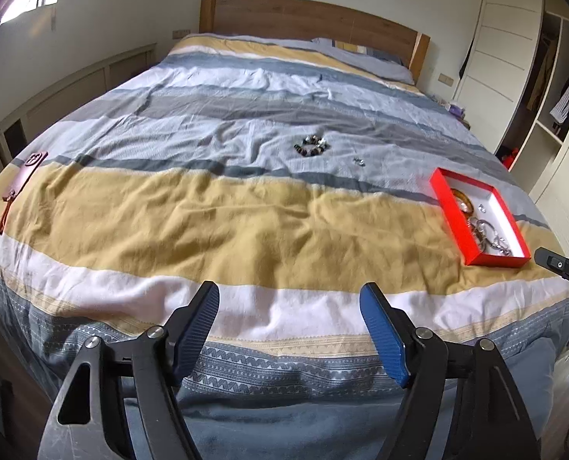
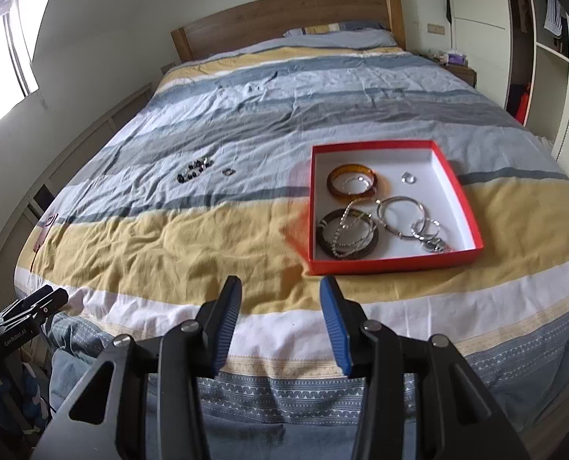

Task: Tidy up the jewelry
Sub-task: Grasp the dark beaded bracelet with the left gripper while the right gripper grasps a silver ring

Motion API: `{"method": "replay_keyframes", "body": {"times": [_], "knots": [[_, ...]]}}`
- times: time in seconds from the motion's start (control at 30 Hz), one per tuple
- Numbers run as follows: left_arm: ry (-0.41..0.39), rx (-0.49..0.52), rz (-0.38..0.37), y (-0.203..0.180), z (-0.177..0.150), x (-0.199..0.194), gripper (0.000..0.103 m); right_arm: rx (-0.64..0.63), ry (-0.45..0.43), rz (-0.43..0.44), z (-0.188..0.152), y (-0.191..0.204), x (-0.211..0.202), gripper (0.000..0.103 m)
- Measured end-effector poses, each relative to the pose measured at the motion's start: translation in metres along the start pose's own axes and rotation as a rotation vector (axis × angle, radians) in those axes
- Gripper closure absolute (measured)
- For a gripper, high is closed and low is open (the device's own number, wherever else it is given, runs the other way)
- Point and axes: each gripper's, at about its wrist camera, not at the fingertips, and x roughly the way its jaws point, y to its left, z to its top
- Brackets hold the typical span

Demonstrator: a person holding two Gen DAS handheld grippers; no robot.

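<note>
A red box (image 2: 455,176) with a white inside lies on the striped bed. It holds an amber bangle (image 2: 357,182), a dark bangle (image 2: 345,235), silver bangles (image 2: 401,212) and a small ring (image 2: 409,179). The box also shows in the left wrist view (image 1: 447,203). A beaded bracelet (image 1: 312,145) (image 2: 194,168) and a small silver ring (image 1: 359,161) (image 2: 228,171) lie loose on the bedspread, left of the box. My left gripper (image 1: 290,299) is open and empty over the foot of the bed. My right gripper (image 2: 280,291) is open and empty, just in front of the box.
A brown leather strap (image 1: 20,182) lies at the bed's left edge. A wooden headboard (image 1: 307,19) and pillow stand at the far end. White wardrobes and open shelves (image 1: 545,88) line the right wall. A low cabinet runs along the left wall.
</note>
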Motion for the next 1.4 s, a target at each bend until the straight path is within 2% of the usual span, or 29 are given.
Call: {"method": "replay_keyframes", "body": {"times": [0.47, 0.7, 0.97, 1.17, 1.4], "knots": [[0.142, 0.006, 0.028, 0.008, -0.003, 0.056, 0.026, -0.023, 0.095, 0.025, 0.009, 0.005, 0.055, 0.062], [0.163, -0.029, 0.011, 0.016, 0.013, 0.08, 0.026, -0.089, 0.116, 0.046, 0.024, 0.023, 0.087, 0.062], [0.159, -0.002, -0.021, 0.013, 0.069, 0.125, 0.026, -0.148, 0.115, 0.077, 0.064, 0.041, 0.135, 0.062], [0.154, 0.073, -0.038, -0.001, 0.125, 0.179, 0.026, -0.189, 0.12, 0.107, 0.101, 0.055, 0.182, 0.063], [0.148, 0.144, -0.055, -0.018, 0.178, 0.249, 0.026, -0.225, 0.14, 0.135, 0.125, 0.069, 0.23, 0.063]]}}
